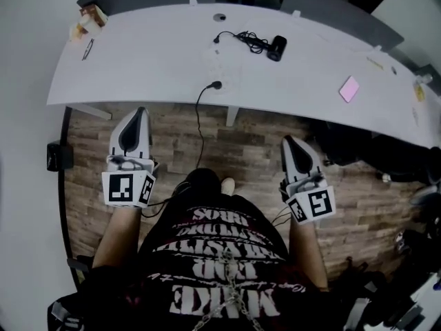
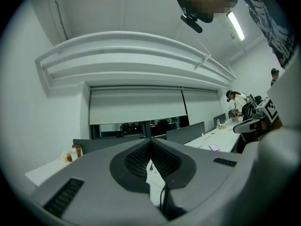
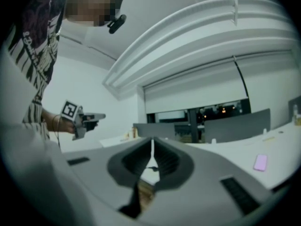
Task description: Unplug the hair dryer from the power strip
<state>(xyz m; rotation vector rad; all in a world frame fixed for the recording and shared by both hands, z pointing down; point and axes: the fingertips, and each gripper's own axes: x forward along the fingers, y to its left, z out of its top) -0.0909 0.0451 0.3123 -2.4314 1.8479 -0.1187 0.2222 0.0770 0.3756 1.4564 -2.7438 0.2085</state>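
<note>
While the person stood on the wooden floor (image 1: 234, 140) at the near side of the white desk (image 1: 151, 67), both tools were held level over the floor, short of the desk's near edge and well apart from each other. The left tongs (image 1: 140, 112) were pressed together with nothing between them, their ribbed pads meeting at the tips in the left gripper view. The right tongs (image 1: 288, 142) were likewise pressed together and empty.

The black hair dryer (image 1: 277, 47) lay on the far part of the desk, right of centre. Its black cord (image 1: 244, 38) was bunched just to its left and ran on leftward. Close to the desk's near edge, a black plug (image 1: 216, 85) sat on the desk, and a thin black cable (image 1: 198, 123) dropped from it to the floor between the two hands. A pink flat item (image 1: 349, 88) lay at the right of the desk, and small snack boxes (image 1: 89, 19) stood at its far left corner.
</note>
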